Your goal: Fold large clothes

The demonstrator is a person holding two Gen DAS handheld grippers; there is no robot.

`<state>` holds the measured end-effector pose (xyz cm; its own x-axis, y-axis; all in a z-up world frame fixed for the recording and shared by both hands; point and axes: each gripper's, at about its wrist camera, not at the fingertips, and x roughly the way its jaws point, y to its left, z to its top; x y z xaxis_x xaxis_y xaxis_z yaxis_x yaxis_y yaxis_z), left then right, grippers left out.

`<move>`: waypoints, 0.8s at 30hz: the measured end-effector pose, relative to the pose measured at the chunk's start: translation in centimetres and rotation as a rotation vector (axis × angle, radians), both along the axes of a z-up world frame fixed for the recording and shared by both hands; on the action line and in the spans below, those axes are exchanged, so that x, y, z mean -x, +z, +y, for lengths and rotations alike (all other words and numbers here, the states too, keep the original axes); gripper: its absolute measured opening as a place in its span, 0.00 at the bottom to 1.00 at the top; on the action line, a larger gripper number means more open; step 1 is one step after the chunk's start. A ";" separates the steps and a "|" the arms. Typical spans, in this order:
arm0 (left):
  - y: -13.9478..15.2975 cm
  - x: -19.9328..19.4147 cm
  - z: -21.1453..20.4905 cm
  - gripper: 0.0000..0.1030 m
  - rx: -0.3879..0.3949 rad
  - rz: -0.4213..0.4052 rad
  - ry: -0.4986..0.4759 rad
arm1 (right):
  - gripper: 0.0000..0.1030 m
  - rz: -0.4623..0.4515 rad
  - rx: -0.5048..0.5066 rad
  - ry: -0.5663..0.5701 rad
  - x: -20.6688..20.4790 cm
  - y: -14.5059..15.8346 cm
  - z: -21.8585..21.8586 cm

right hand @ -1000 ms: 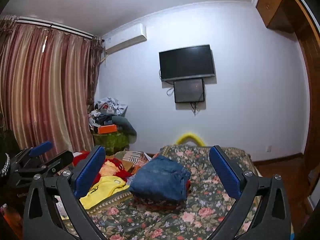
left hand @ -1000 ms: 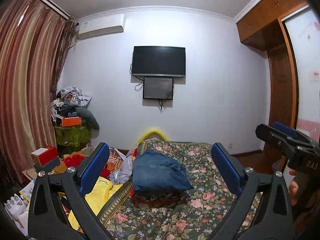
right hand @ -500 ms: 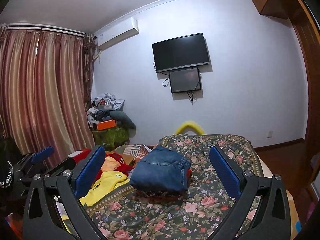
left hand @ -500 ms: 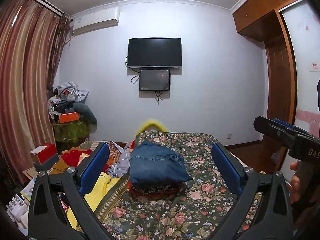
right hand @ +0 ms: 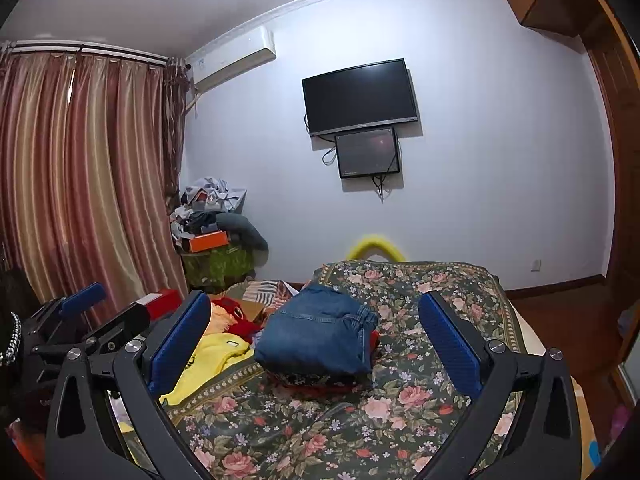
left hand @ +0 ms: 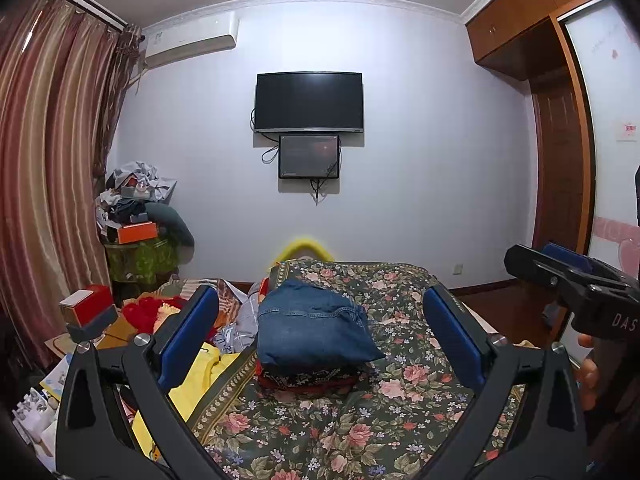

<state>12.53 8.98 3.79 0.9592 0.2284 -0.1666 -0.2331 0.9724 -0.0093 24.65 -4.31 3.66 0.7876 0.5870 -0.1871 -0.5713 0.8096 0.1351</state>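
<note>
Folded blue jeans (left hand: 312, 326) lie on top of a folded red patterned garment (left hand: 308, 378) on the floral bedspread (left hand: 360, 420). The stack also shows in the right wrist view, jeans (right hand: 320, 330) on top. My left gripper (left hand: 320, 336) is open and empty, held above the near part of the bed, short of the stack. My right gripper (right hand: 316, 340) is open and empty, at about the same distance. Each gripper shows at the edge of the other's view: the right one (left hand: 568, 276) and the left one (right hand: 80, 320).
A yellow garment (left hand: 196, 376) and red clothes (left hand: 148, 310) lie in a pile left of the bed. A cluttered stand (left hand: 140, 240) is by the curtains (left hand: 48, 184). A TV (left hand: 310, 102) hangs on the far wall. A wooden wardrobe (left hand: 560, 152) is at right.
Both grippers have tilted and risen a little, so the bed and the jeans stack sit slightly lower and nearer in view. Both stay open and empty.
</note>
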 end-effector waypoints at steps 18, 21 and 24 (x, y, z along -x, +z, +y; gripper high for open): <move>-0.2 -0.1 0.3 1.00 0.027 0.016 0.006 | 1.00 -0.003 0.025 0.001 0.5 0.4 0.4; -0.1 -0.2 0.4 1.00 0.032 0.016 0.004 | 1.00 -0.001 0.028 0.002 0.5 0.4 0.4; -0.1 -0.1 0.4 1.00 0.037 0.017 0.000 | 1.00 -0.001 0.031 0.004 0.5 0.5 0.4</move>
<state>12.67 9.43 3.67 0.9560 0.2221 -0.1915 -0.2340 0.9714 -0.0412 24.19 -3.88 4.12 0.7854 0.5843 -0.2044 -0.5748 0.8109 0.1094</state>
